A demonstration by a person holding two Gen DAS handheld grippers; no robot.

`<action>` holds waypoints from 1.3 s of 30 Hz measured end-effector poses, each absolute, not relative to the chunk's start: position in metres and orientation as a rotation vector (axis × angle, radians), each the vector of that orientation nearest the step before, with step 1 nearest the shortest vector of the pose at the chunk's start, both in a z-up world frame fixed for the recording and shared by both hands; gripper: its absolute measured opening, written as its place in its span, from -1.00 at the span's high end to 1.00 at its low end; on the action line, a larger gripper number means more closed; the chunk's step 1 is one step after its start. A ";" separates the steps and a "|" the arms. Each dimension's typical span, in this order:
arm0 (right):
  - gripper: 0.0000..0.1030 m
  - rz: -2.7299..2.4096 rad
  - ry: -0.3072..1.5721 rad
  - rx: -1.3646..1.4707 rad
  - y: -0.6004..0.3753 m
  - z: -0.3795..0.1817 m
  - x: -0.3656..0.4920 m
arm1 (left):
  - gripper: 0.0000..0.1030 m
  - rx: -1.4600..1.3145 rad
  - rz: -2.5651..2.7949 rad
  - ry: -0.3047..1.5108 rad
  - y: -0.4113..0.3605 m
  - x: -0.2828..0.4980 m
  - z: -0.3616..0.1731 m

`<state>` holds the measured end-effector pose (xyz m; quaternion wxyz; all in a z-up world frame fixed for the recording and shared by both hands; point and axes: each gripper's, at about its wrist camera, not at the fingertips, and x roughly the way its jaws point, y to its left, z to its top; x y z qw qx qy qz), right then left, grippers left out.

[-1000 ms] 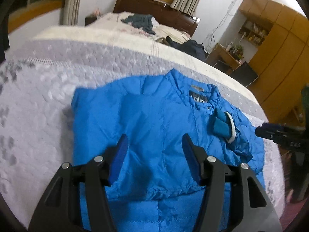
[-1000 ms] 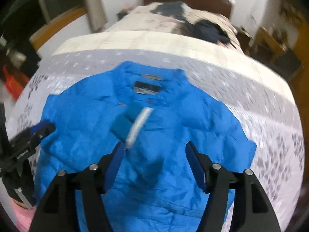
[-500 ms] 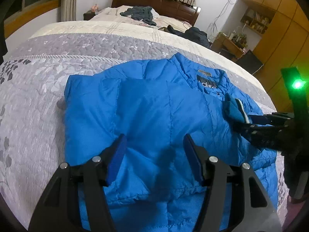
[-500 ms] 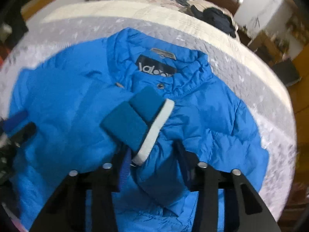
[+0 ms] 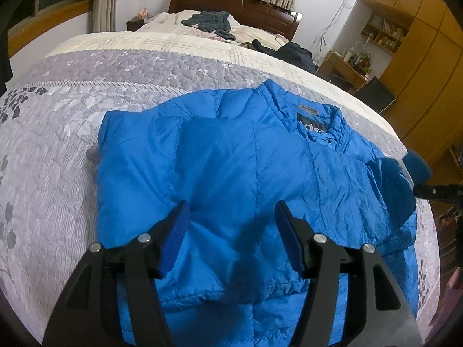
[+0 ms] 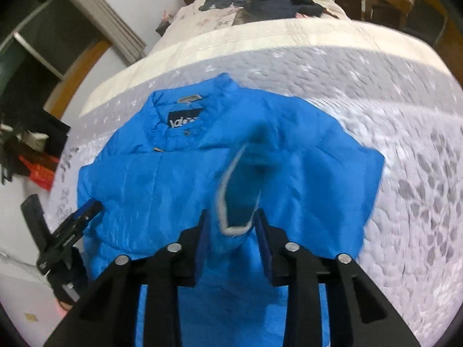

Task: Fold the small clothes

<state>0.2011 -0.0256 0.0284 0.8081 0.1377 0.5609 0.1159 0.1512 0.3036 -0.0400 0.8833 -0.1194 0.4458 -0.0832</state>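
One blue jacket (image 5: 246, 179) lies collar-up on the grey quilt (image 5: 58, 150), my right gripper (image 6: 231, 225) clamps its raised sleeve cuff (image 6: 240, 196), and my left gripper (image 5: 231, 231) hovers above it, jaws spread and empty.

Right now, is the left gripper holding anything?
No. In the left wrist view the left gripper hangs open above the jacket, with nothing between its fingers.
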 end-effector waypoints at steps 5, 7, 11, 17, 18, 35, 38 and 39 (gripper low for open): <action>-0.22 0.278 1.187 0.454 -0.066 0.008 0.206 | -0.18 -0.296 -0.178 0.920 0.309 0.149 -0.031; -0.22 0.264 1.195 0.480 -0.075 0.000 0.212 | -0.18 -0.295 -0.188 0.911 0.307 0.146 -0.028; 0.52 0.242 1.208 0.522 -0.082 -0.017 0.220 | -0.19 -0.262 -0.217 0.903 0.298 0.144 -0.026; 0.78 0.268 1.187 0.504 -0.085 -0.001 0.200 | -0.19 -0.216 -0.187 0.918 0.297 0.147 -0.035; 0.78 0.268 1.187 0.495 -0.085 0.001 0.197 | -0.19 -0.222 -0.190 0.920 0.298 0.148 -0.036; 0.33 0.113 1.084 0.256 -0.075 0.025 0.172 | -0.22 -0.199 -0.186 0.873 0.290 0.133 -0.010; 0.33 0.181 1.070 0.249 -0.059 0.034 0.170 | -0.23 -0.175 -0.218 0.872 0.276 0.127 -0.008; 0.33 0.214 1.080 0.243 -0.050 0.031 0.172 | -0.23 -0.161 -0.221 0.875 0.272 0.127 -0.009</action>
